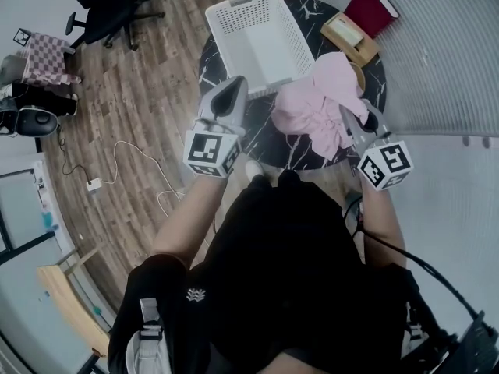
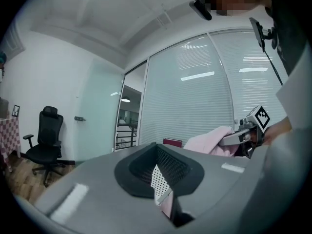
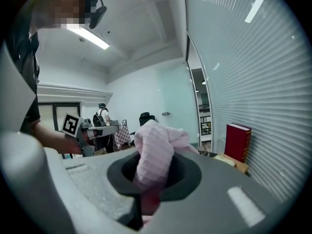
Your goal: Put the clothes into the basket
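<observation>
A white perforated basket (image 1: 257, 33) stands on the round black marble table (image 1: 265, 142). It looks empty. A pink garment (image 1: 318, 106) hangs bunched just right of the basket's front corner, above the table. My right gripper (image 1: 357, 117) is shut on it. In the right gripper view the pink cloth (image 3: 156, 155) rises out from between the jaws of my right gripper (image 3: 146, 199). My left gripper (image 1: 234, 84) sits at the basket's front left corner. In the left gripper view a piece of white perforated basket wall (image 2: 158, 177) shows between the narrow jaws of my left gripper (image 2: 163, 189).
A red book (image 1: 373, 8) and a wooden box (image 1: 349, 37) lie at the table's far right, near a blind-covered glass wall. On the wooden floor to the left are a black office chair (image 1: 105, 6), a checkered cloth (image 1: 48, 57) and a white cable (image 1: 117, 174).
</observation>
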Motion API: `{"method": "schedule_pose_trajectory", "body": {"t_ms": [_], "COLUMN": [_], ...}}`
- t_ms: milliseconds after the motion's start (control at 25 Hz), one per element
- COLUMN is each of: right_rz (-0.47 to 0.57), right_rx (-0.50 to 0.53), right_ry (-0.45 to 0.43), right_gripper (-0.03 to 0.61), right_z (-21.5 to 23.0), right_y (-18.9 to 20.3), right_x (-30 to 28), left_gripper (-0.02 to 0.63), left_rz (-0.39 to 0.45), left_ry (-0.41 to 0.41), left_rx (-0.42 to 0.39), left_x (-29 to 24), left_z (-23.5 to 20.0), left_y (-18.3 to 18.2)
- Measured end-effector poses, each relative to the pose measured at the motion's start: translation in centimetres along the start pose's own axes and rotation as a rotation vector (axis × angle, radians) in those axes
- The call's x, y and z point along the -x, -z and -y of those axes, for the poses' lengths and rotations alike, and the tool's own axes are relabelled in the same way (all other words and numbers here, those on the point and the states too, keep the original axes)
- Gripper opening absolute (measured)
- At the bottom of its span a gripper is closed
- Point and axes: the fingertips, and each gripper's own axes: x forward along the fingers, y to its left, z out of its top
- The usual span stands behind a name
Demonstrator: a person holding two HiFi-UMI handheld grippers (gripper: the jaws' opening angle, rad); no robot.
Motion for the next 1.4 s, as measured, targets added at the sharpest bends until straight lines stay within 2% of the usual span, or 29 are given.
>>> {"method": "schedule_pose_trajectory", "body": {"t_ms": [240, 680, 1400], "right_rz": [0.060, 0.128, 0.193], "right_rx": [0.063, 0.058, 0.106], "right_ry": [0.000, -0.047, -0.120], "right_gripper": [0.037, 0.035, 0.035], "right_z": [0.2, 0.6, 0.4], "right_y": [-3.7, -7.9, -13.1], "right_x": [0.3, -0.6, -4.0], "left_gripper": [0.006, 0.006, 0.006], "left_rz": [0.027, 0.077, 0.113], "left_ry": [-0.014, -0.087, -0.164], "left_rx": [-0.020, -0.062, -0.058], "left_x": [-0.1, 1.3, 1.4], "left_z": [0.0, -1.4, -3.6], "left_y": [-1.8, -5.7, -8.1]}}
